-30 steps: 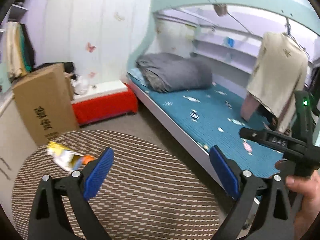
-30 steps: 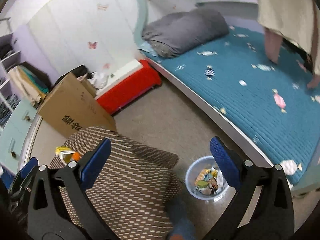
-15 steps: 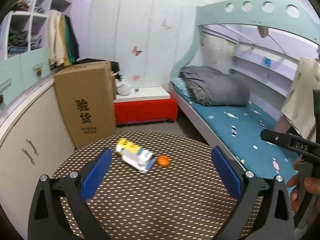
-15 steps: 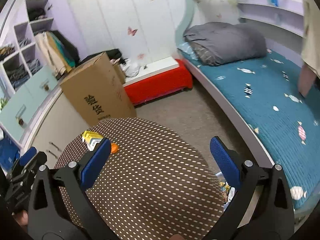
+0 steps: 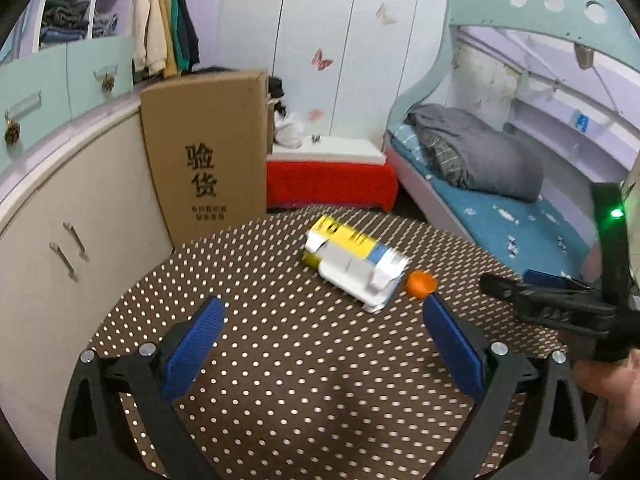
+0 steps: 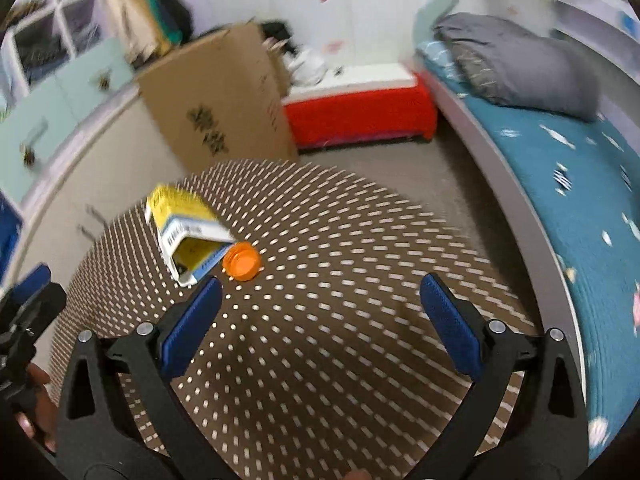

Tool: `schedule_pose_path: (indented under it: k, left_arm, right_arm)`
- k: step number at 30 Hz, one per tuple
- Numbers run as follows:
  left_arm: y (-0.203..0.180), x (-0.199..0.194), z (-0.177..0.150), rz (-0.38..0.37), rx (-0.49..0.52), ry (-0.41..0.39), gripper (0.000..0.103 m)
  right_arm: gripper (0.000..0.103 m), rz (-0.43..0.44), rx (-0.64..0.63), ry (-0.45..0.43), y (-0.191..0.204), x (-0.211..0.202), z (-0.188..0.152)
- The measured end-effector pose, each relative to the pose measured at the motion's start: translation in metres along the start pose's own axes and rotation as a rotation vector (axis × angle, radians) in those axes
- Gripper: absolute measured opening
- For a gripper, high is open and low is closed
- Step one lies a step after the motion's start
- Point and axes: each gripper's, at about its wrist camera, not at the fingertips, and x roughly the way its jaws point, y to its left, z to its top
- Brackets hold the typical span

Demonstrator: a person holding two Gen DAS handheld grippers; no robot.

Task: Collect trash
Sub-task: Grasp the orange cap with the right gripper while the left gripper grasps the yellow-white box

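A crushed yellow, white and blue carton [image 5: 352, 262] lies on its side on the round brown dotted table [image 5: 280, 360]. An orange bottle cap [image 5: 420, 283] lies right beside its open end. Both also show in the right wrist view, the carton [image 6: 186, 232] and the cap [image 6: 241, 266], on the table [image 6: 340, 340]. My left gripper [image 5: 320, 330] is open and empty above the table, short of the carton. My right gripper [image 6: 318, 312] is open and empty, to the right of the cap. The right gripper's body shows at the right of the left wrist view [image 5: 560, 308].
A tall cardboard box [image 5: 208, 152] stands behind the table against a white cabinet [image 5: 60, 232]. A red bench [image 5: 332, 178] and a bunk bed with a blue mattress [image 5: 500, 208] and grey duvet [image 5: 476, 160] lie beyond. Bare floor [image 6: 408, 176] separates table and bed.
Both views have swung left, away from the bed and the floor bin, toward the table. The carton and cap now sit closer and more central. Both grippers stayed open.
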Motion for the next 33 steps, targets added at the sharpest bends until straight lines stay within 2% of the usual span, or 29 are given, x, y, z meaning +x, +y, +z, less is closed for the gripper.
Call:
schedule_pose_path:
  k: [3,5,6,8,9,10,14,18,20,22,23,24,26,27,33]
  left_arm:
    - [0.004,0.018,-0.004,0.009,-0.002,0.028,0.097]
    - [0.004,0.027,-0.004,0.018,0.006,0.038,0.097]
    - [0.003,0.031,-0.004,0.022,0.009,0.041,0.097]
    - [-0.001,0.04,-0.003,0.024,0.017,0.051,0.097]
    - [-0.003,0.044,-0.002,0.025,0.023,0.055,0.097]
    - [-0.007,0.049,0.0,0.027,0.033,0.057,0.097]
    - [-0.025,0.068,0.004,0.034,0.078,0.064,0.098]
    - [-0.047,0.089,0.005,0.096,0.156,0.07,0.098]
    - [-0.054,0.1,0.007,0.12,0.177,0.114,0.097]
    - [-0.054,0.103,0.012,0.099,0.159,0.107,0.08]
    - [-0.054,0.105,0.014,0.095,0.155,0.11,0.055]
    - [-0.054,0.109,0.015,0.095,0.156,0.121,0.034]
    - [-0.051,0.112,0.017,0.083,0.147,0.127,0.009]
    - [-0.049,0.109,0.017,0.067,0.14,0.129,0.003]
    - [-0.055,0.053,0.013,-0.051,0.113,0.058,0.002]
  right_arm:
    - [0.096,0.021,-0.057,0.013,0.02,0.028,0.006]
    - [0.09,0.025,-0.096,0.013,0.03,0.038,0.01]
    - [0.081,0.023,-0.12,0.026,0.035,0.045,0.011]
    - [0.069,0.009,-0.169,0.016,0.044,0.045,0.013]
    - [0.045,0.023,-0.177,0.012,0.046,0.044,0.015]
    - [0.03,0.029,-0.181,0.012,0.046,0.042,0.016]
    - [0.03,0.043,-0.136,0.004,0.027,0.028,0.01]
    - [0.03,0.035,-0.057,-0.002,-0.004,0.013,0.0]
    - [0.03,0.036,-0.03,-0.004,-0.016,0.007,-0.005]
    - [0.03,0.039,-0.017,-0.007,-0.023,0.001,-0.01]
    - [0.03,0.034,-0.009,-0.012,-0.027,-0.003,-0.013]
    - [0.03,0.036,0.007,-0.018,-0.032,-0.009,-0.016]
    - [0.03,0.041,0.032,-0.029,-0.04,-0.018,-0.019]
    - [0.03,0.039,0.042,-0.043,-0.045,-0.027,-0.023]
    - [0.03,0.032,0.086,-0.113,-0.067,-0.076,-0.032]
